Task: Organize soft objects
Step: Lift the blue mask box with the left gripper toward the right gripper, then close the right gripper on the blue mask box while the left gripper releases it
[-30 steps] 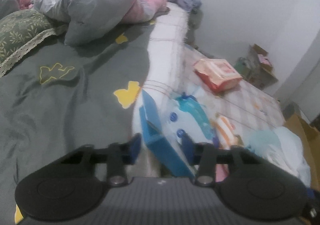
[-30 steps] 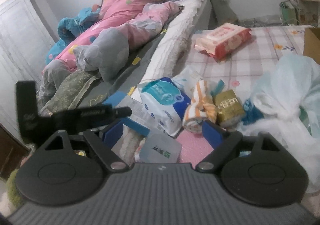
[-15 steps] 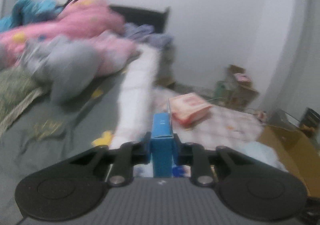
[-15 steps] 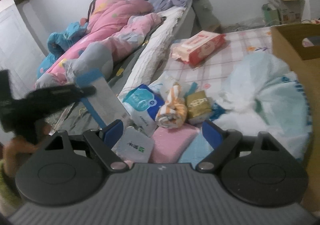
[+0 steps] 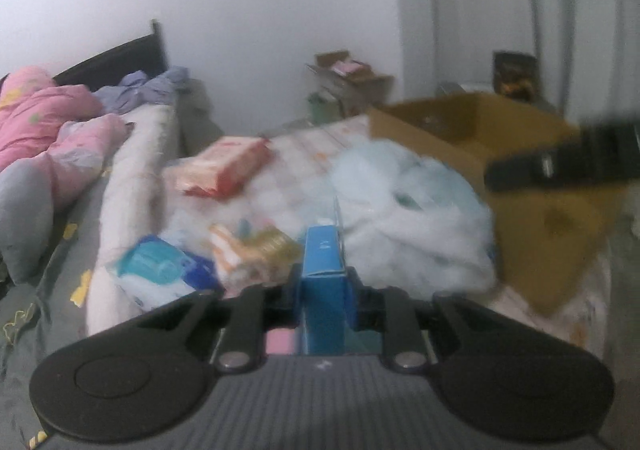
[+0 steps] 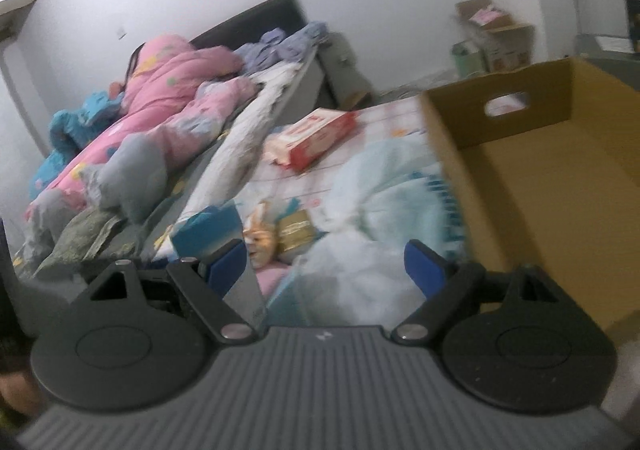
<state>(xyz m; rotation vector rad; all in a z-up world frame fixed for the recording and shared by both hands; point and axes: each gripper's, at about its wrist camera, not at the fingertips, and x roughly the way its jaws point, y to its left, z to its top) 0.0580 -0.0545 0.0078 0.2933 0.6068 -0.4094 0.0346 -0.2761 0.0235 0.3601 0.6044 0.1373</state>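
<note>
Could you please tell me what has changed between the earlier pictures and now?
The left gripper closed on the blue box, lifted it off the bed and swung toward the cardboard box. The right gripper stayed open and empty; the packs and the red-and-white package stayed put.

You are looking at one blue box [image 5: 323, 274], one cardboard box [image 6: 560, 186], one red pack [image 6: 320, 136], two grippers.

Both my views are smeared with motion blur. The flat blue cardboard box [image 5: 323, 282] hides its lower end behind the gripper body at the bottom of the left wrist frame. I cannot read the print on the red-and-white soft pack [image 6: 316, 136]. The open brown cardboard box [image 6: 560, 186] is cut off at the right edge. The dark bar [image 5: 560, 166] at right is too blurred to identify.
</note>
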